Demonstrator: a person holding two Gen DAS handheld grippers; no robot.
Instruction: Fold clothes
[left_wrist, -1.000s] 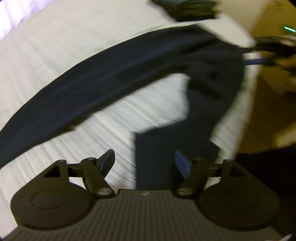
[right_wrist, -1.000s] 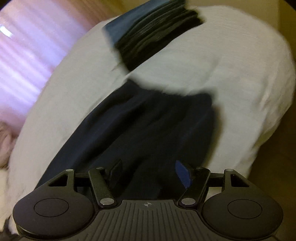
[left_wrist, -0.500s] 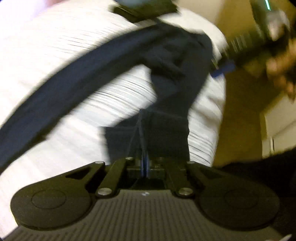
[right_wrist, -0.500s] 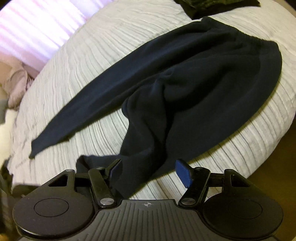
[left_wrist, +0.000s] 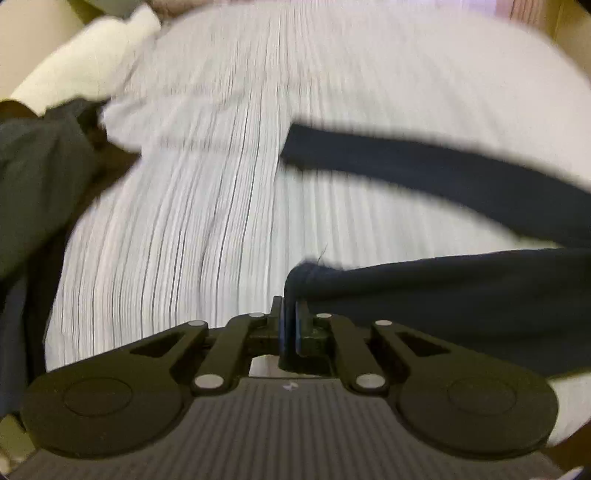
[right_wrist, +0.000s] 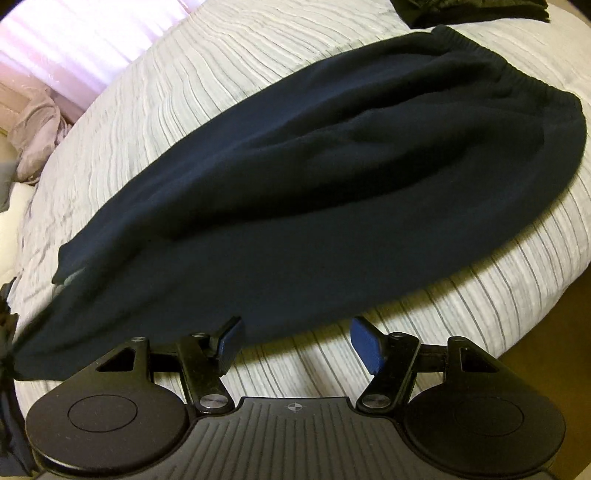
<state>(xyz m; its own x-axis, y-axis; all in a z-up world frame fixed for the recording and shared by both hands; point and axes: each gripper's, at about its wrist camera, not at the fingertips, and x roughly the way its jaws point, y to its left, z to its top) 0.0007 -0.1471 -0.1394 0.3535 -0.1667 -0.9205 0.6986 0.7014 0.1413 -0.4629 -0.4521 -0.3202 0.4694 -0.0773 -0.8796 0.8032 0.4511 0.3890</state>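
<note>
- Two grippers: my left gripper (left_wrist: 290, 325) has its jaws clenched on a leg cuff of the dark navy fleece trousers (right_wrist: 332, 177).
- My right gripper (right_wrist: 295, 345) hovers, jaws released, above the striped white bedspread (right_wrist: 480, 295).
- Next, I judge: lay this leg squarely over the other.

A bed (right_wrist: 480, 295) fills both views, covered by a pale grey bedspread (left_wrist: 221, 184) with fine ribbed stripes. Beyond the bed's far left corner in the right wrist view, a curtain (right_wrist: 74, 48) glows pink-white with daylight. A crumpled pinkish cloth (right_wrist: 33, 147) lies at that left edge. Brown floor (right_wrist: 554, 350) shows past the bed's right edge. A cream pillow (left_wrist: 81, 70) sits at the bed's upper left corner in the left wrist view.
</note>
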